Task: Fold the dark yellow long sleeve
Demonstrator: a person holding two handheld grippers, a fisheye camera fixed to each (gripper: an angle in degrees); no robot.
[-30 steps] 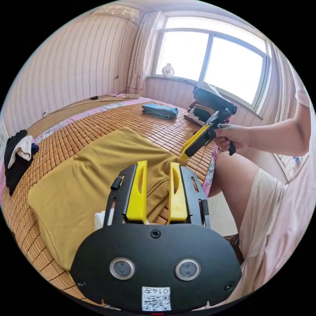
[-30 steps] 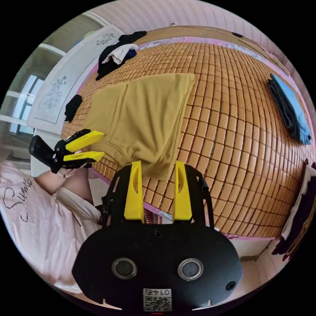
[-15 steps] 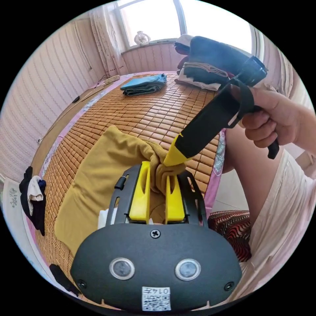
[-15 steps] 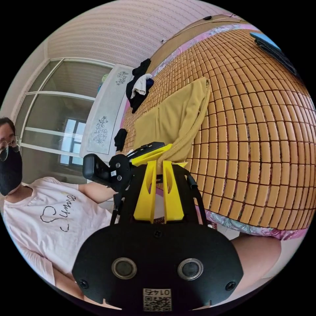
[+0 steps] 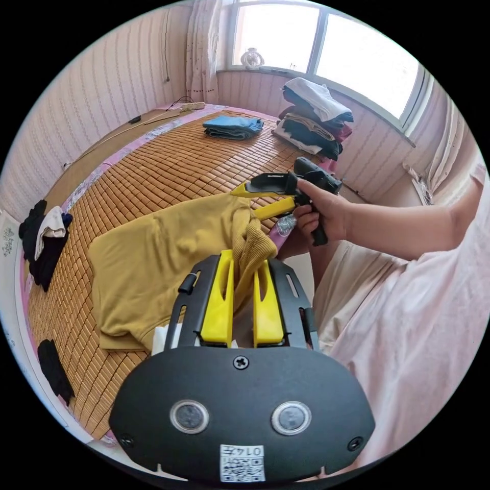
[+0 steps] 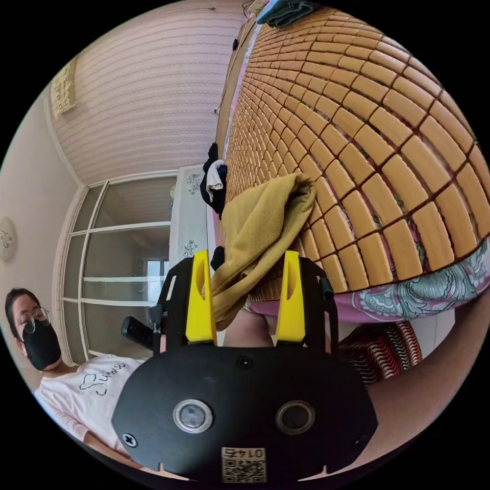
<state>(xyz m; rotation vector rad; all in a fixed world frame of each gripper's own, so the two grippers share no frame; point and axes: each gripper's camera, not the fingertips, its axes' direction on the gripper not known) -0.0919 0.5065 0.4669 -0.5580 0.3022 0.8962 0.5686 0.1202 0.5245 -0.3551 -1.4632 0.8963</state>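
My left gripper pinched the dark yellow long sleeve to lift its bunched edge; my right gripper hung spread, ready.

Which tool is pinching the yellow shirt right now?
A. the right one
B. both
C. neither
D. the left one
D: the left gripper has its fingers squeezed on a bunch of the yellow shirt, while the right gripper stands wide open.

Dark yellow long sleeve; orange-brown tiled mat; yellow tongs.
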